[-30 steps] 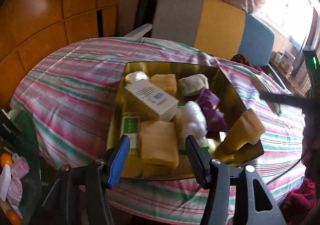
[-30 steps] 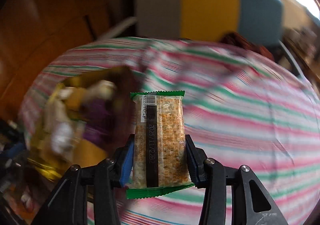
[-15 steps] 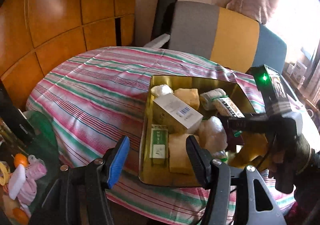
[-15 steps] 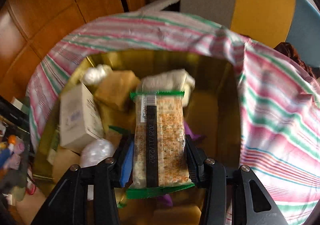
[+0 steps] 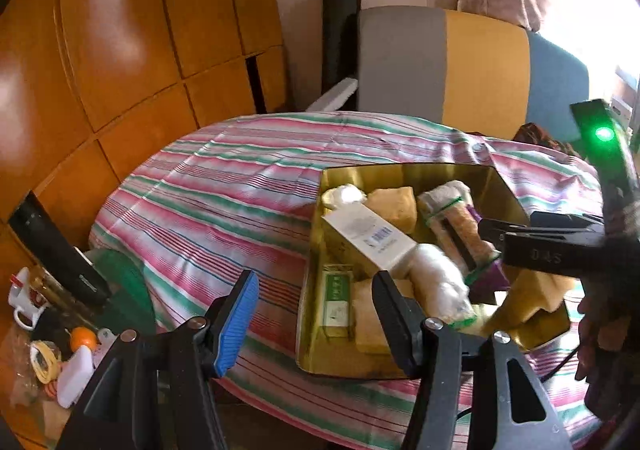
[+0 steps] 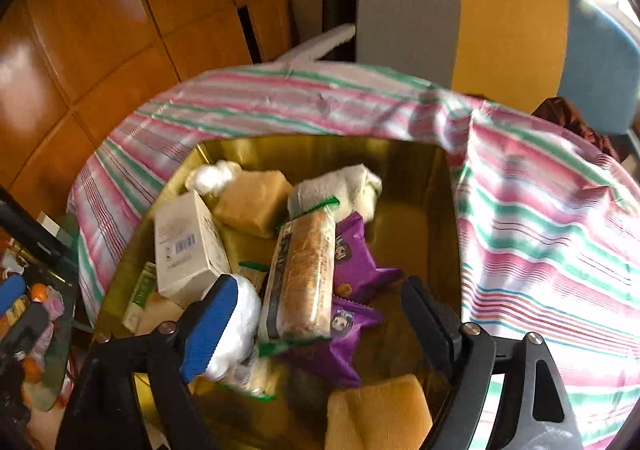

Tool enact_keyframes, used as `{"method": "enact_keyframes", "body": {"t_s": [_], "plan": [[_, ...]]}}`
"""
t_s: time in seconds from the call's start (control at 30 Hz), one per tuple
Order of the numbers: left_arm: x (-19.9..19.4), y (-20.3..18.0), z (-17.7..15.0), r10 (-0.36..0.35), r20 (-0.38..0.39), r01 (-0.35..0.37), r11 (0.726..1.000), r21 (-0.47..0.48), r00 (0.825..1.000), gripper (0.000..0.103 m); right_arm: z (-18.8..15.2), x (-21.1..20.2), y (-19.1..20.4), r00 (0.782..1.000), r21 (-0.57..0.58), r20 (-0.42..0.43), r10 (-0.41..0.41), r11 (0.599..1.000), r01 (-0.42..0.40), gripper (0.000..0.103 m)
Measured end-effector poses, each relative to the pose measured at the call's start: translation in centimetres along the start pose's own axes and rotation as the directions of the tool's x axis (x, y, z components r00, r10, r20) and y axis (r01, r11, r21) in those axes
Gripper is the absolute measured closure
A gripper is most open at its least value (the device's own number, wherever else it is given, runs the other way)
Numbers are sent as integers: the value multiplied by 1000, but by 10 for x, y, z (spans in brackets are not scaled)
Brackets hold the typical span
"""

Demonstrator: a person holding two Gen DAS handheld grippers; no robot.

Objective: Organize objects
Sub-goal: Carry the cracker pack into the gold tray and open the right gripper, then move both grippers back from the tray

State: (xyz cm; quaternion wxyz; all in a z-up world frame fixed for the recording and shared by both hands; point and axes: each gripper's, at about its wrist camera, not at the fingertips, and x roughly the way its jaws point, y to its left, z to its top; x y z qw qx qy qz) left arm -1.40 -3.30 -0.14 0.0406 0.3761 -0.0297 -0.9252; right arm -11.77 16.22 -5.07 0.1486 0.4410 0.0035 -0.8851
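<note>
The right gripper (image 6: 316, 322) is hanging over the gold tray (image 6: 416, 161), and its jaws have just been opening wide. The cracker packet (image 6: 300, 278) is lying between them but no pad is pressing on it; it is resting in the tray, leaning on a purple snack wrapper (image 6: 356, 254) and a white plastic bundle (image 6: 240, 314).

The packet is looking light and a little stiff, with a thin, glossy film that I judge to be slippery. The crackers inside are probably breaking easily, so a gentle hold across the two long sides, near the middle, is seeming the safest.

A barcode and a dark strip of print are showing along one edge of the packet, but the writing is too blurred to read. The white carton (image 6: 184, 246) is also carrying a barcode; its text I cannot read.

The left gripper (image 5: 312, 310) is hovering before the near edge of the tray, about half open and holding nothing.
</note>
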Motion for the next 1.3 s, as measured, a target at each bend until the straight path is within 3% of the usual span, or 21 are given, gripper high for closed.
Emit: {"method": "enact_keyframes", "body": {"t_s": [0.3,0.63,1.3], "plan": [[-8,-10,-3,-138,1,138,990,-43,990,43,-40,-57,-7,980,49,144,-136,990,130,14],[-20,-25,-5,-107,46,109,993,-40,993,43,-76,-93,-8,963,53,207,-172,985,165,13],[-22,-32,-7,-98,62,99,995,-14,993,47,-89,-94,-10,964,67,212,-164,986,153,13]]}}
